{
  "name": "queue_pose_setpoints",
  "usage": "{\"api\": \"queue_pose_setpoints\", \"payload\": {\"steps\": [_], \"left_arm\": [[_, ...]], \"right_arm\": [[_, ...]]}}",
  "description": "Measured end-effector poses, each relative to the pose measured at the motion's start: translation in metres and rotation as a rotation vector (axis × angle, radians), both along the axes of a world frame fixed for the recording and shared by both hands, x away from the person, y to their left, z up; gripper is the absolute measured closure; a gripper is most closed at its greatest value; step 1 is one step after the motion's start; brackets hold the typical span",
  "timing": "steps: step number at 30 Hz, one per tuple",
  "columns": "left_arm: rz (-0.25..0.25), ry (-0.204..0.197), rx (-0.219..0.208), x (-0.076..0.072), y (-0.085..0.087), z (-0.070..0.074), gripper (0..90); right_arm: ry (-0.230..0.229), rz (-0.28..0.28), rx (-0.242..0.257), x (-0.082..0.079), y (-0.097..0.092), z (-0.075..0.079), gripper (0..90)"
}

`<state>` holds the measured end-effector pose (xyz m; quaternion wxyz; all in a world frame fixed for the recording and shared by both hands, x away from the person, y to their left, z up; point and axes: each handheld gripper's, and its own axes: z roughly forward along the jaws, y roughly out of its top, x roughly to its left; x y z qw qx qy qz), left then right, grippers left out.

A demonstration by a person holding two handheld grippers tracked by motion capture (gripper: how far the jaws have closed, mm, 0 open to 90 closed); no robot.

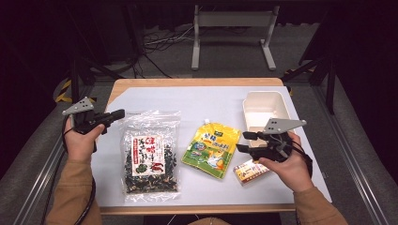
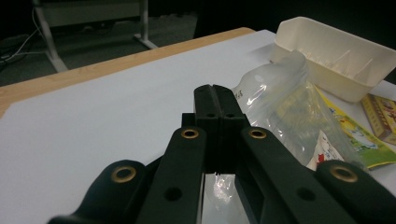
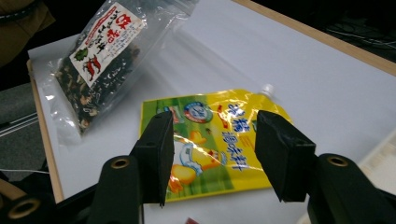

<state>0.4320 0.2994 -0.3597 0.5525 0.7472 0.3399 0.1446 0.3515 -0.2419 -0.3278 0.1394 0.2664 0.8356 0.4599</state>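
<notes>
A clear bag of dried dark greens with a red-and-white label [image 1: 151,157] [image 3: 93,56] lies left of centre on the white mat. A yellow-green spouted pouch [image 1: 212,149] [image 3: 205,107] lies flat to its right. My left gripper [image 1: 117,114] [image 2: 215,89] is shut with nothing in it, held at the mat's left edge and pointing toward the bag's top [image 2: 280,93]. My right gripper [image 1: 242,141] [image 3: 212,126] is open and holds nothing; it hovers just right of the pouch and points at it. A small orange box [image 1: 251,171] [image 2: 383,114] lies under my right hand.
An empty cream plastic tub [image 1: 281,101] [image 2: 336,46] stands at the back right of the mat, just beyond my right gripper. The wooden table edge [image 1: 187,82] runs along the far side. A grey metal stand [image 1: 232,21] and cables are on the floor behind.
</notes>
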Motion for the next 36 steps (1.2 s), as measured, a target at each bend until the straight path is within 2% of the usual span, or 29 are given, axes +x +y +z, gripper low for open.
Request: {"api": "queue_pose_setpoints", "payload": {"steps": [2, 9, 14, 19, 26, 29, 36], "left_arm": [[-0.001, -0.010, -0.005, -0.003, 0.001, 0.003, 90.0], [-0.020, -0.060, -0.019, -0.016, 0.002, 0.016, 90.0], [-0.030, -0.074, -0.039, -0.025, 0.004, 0.021, 90.0], [-0.034, -0.099, -0.042, -0.034, 0.005, 0.026, 90.0], [-0.051, -0.121, -0.051, -0.042, 0.006, 0.033, 90.0], [-0.066, -0.130, -0.053, -0.044, 0.007, 0.034, 90.0], [-0.077, -0.136, -0.060, -0.046, 0.007, 0.037, 90.0]], "right_arm": [[0.003, 0.008, 0.002, 0.001, 0.004, 0.001, 46.7], [0.002, 0.080, 0.002, 0.012, 0.045, 0.009, 43.7], [0.014, 0.098, -0.019, 0.020, 0.068, 0.011, 39.8], [0.028, 0.118, -0.015, 0.029, 0.090, 0.013, 35.7], [0.075, 0.152, 0.000, 0.042, 0.121, 0.009, 33.2], [0.087, 0.160, -0.009, 0.047, 0.133, 0.007, 33.0], [0.124, 0.175, -0.004, 0.058, 0.151, 0.002, 32.6]]}}
